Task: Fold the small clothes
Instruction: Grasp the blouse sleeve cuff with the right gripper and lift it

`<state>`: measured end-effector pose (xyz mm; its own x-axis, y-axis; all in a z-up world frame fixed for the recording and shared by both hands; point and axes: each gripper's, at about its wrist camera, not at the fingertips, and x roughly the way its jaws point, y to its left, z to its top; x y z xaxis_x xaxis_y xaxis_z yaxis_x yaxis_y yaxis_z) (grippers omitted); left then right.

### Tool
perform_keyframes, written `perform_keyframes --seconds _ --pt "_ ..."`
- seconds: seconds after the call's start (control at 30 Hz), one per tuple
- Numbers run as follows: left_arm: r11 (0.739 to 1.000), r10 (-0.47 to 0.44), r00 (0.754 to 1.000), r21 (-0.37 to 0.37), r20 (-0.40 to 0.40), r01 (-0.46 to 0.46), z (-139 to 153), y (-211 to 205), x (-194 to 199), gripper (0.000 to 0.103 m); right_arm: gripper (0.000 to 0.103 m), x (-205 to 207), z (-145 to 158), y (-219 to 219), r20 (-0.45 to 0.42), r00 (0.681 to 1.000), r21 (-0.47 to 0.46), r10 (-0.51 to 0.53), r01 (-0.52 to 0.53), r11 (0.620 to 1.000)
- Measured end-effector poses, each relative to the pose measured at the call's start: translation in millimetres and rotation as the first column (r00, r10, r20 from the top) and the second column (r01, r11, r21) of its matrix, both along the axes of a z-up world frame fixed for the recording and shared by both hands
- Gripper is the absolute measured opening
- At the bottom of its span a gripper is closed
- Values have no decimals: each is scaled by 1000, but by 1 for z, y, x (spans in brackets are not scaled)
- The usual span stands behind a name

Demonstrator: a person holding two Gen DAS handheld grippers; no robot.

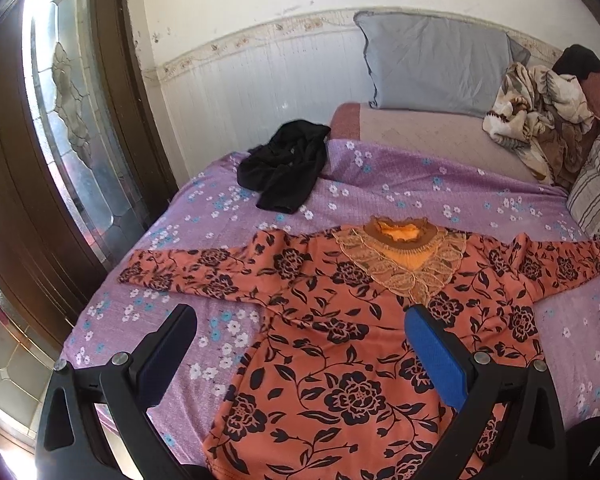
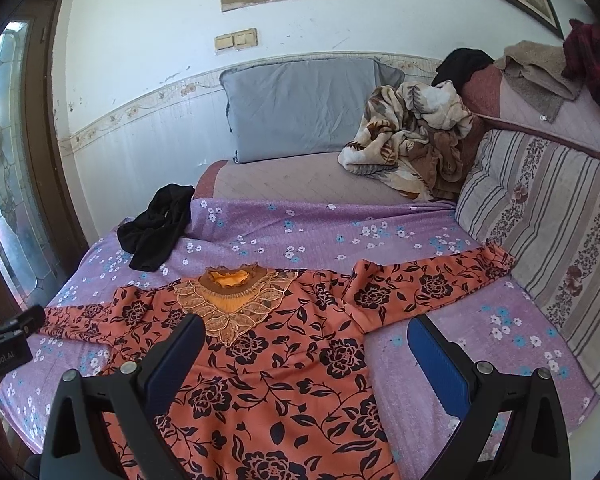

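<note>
Both jaws stand wide apart, gripping nothing: left gripper (image 1: 300, 344) and right gripper (image 2: 306, 354) hover above the orange black-flowered long-sleeved blouse (image 1: 340, 360), spread flat on the purple floral bedsheet (image 1: 400, 192) beneath them.

The top (image 1: 340, 340) is salmon-orange with black roses and leaves, its collar (image 1: 396, 234) bright orange inside a tan lace yoke. The sheet (image 2: 380, 232) is lilac, dotted with white and blue flowers. A plain black garment (image 1: 284, 168) lies on it. The pillow (image 2: 300, 108) is grey-blue; the blanket (image 2: 412, 144) cream and brown (leaf print); the cushion (image 2: 548, 232) beige with dark floral stripes.
</note>
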<state>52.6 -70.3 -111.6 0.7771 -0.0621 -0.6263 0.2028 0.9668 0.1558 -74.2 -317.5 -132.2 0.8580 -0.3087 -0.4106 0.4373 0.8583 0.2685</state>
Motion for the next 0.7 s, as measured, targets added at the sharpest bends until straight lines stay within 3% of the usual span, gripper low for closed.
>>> perform_keyframes --seconds 0.1,0.2,0.33,0.43,0.57,0.63,0.7 --pt "999 -39 992 14 -119 40 -45 -20 38 103 102 9 -23 -61 27 1000 140 5 -9 990" --pt "997 -66 964 24 -256 75 -98 -45 75 103 102 16 -57 -141 46 997 327 -60 42 944" --pt "993 -84 952 58 -294 106 -146 -75 106 103 102 22 -104 -243 68 977 521 -200 136 843" --pt "989 -116 946 53 -302 138 -167 -85 114 103 97 23 -137 -306 82 948 657 -307 181 732" --pt "983 -150 902 35 -406 179 -195 -87 126 103 80 31 -169 -367 -25 924 695 -381 290 658" --pt "987 -155 901 -36 -406 154 -197 -78 129 103 73 33 -178 -395 -31 904 710 -426 320 627" --pt "989 -150 907 -53 -393 141 -199 -78 130 103 73 36 -187 -421 -61 884 715 -463 362 598"
